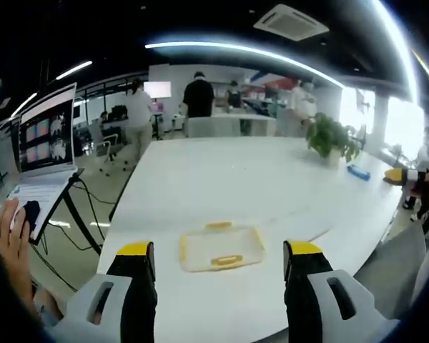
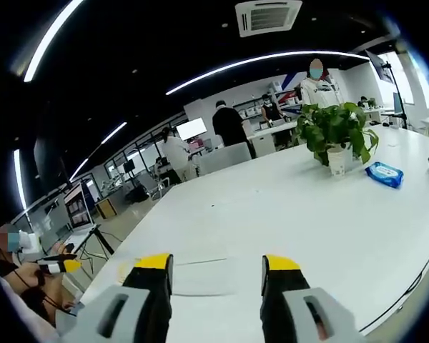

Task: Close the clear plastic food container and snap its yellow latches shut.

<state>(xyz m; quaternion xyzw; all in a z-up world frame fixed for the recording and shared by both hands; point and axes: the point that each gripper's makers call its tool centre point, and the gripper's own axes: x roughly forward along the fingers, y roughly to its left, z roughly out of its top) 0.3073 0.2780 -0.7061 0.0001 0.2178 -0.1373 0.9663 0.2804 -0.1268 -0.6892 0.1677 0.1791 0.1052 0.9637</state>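
While I'm hovering over the white table [image 1: 200,179], my left gripper [image 1: 220,259] is sitting with its jaws wide apart and nothing between them. The clear food container [image 1: 222,248] with yellow latches [image 1: 227,260] is lying flat right ahead, between the jaw tips. My right gripper [image 2: 218,273] is also gaping, pointing toward a potted plant [image 2: 334,134] and blue wipes pack [image 2: 385,174].

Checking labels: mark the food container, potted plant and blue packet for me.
food container [image 1: 222,250]: left gripper view, on its clear lid, between the yellow latches.
potted plant [image 2: 334,131]: right gripper view, on the green leaves above the white pot.
blue packet [image 2: 384,174]: right gripper view, on its top face.
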